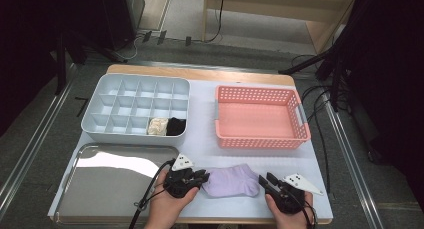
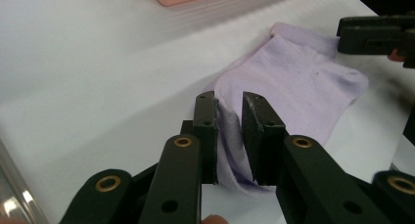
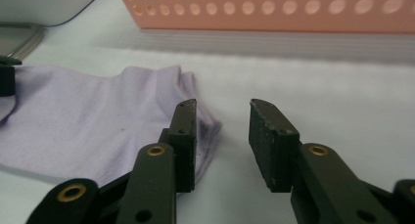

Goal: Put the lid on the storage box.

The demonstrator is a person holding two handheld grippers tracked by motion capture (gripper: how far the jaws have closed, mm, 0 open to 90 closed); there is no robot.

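Observation:
A lilac sock [image 1: 231, 181] lies flat on the white table near its front edge, between my two grippers. My left gripper [image 1: 204, 176] sits at the sock's left end. In the left gripper view its jaws [image 2: 229, 101] are shut on a raised fold of the sock [image 2: 298, 82]. My right gripper [image 1: 266, 179] is at the sock's right end. In the right gripper view it [image 3: 222, 106] stands open over bare table, with the sock [image 3: 88, 116] just left of its left jaw and nothing between the pads.
A pink perforated basket [image 1: 260, 139] stands behind the sock at right. A pale blue compartment organiser [image 1: 95, 124] sits at back left, with a cream sock [image 1: 158, 126] and a black sock [image 1: 175, 126] in two front cells. A steel tray [image 1: 110, 184] lies at front left.

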